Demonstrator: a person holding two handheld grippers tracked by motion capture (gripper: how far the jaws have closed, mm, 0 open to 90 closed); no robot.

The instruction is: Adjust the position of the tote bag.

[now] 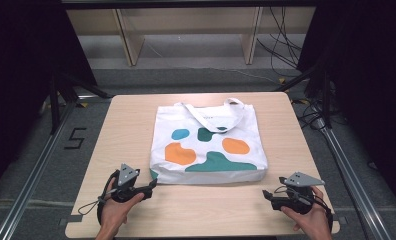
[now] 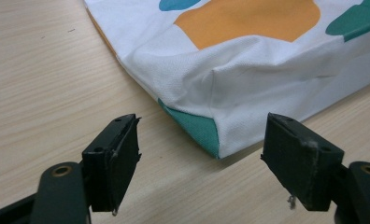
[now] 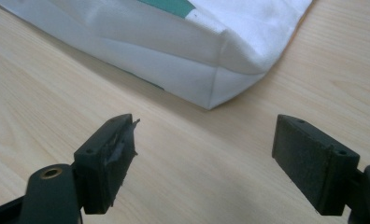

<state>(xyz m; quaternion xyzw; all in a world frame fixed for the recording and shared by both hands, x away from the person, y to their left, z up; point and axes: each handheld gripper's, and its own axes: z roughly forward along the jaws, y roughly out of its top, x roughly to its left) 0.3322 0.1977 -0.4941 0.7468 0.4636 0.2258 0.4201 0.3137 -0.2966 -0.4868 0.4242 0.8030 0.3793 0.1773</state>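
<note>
A white tote bag (image 1: 208,145) with orange and teal blobs lies flat in the middle of the wooden table (image 1: 126,120), handles toward the far side. My left gripper (image 1: 151,187) sits open just off the bag's near-left corner. In the left gripper view that corner (image 2: 211,135), with a teal patch, lies just beyond the spread jaws of my left gripper (image 2: 202,163). My right gripper (image 1: 267,196) rests open near the bag's near-right corner. The right gripper view shows that corner (image 3: 220,88) a short way ahead of my right gripper (image 3: 204,161), nothing between the jaws.
Bare wood runs along the table's front edge (image 1: 201,227) between the two hands. Wooden shelving legs (image 1: 131,45) and cables (image 1: 286,45) sit on the floor beyond the table. Metal rails (image 1: 346,170) flank both sides.
</note>
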